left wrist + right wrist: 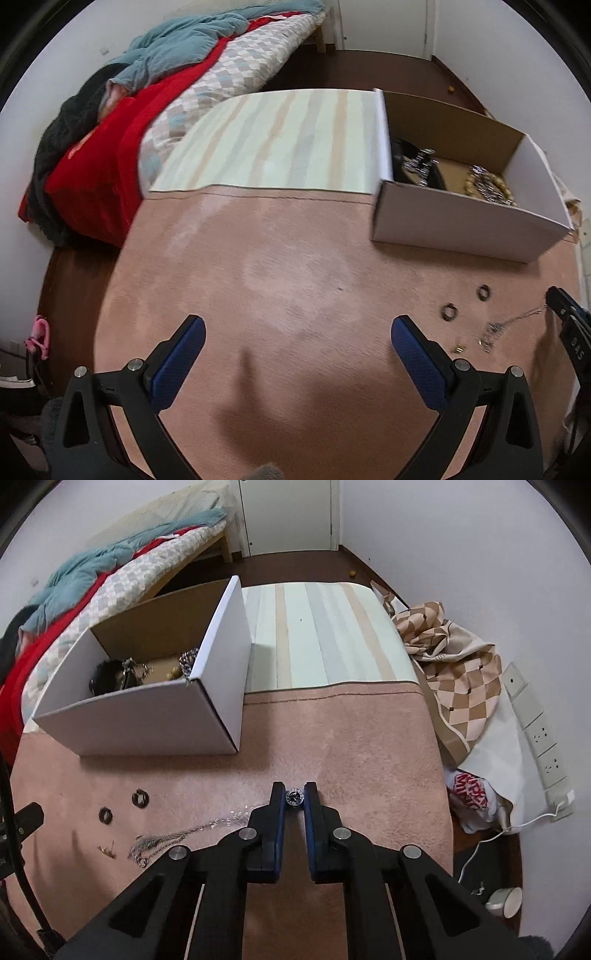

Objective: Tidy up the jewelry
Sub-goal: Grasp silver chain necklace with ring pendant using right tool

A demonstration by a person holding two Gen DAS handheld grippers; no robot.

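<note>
My right gripper (294, 797) is shut on a small round silver pendant (294, 796), whose thin chain (192, 830) trails left over the pink mat (332, 746). In the left wrist view the same chain (506, 325) runs to the right gripper (557, 299) at the right edge. Two dark rings (448, 312) (483, 291) and a small gold piece (459, 347) lie on the mat. A white cardboard box (461, 225) (147, 720) holds several jewelry pieces (484, 184). My left gripper (297, 328) is open and empty above the mat.
A striped cloth (280, 140) lies behind the mat. A bed with red and teal bedding (147, 92) stands at the left. A checkered cloth bag (461, 672), a power strip (539, 734) and a white cable (491, 838) lie at the right.
</note>
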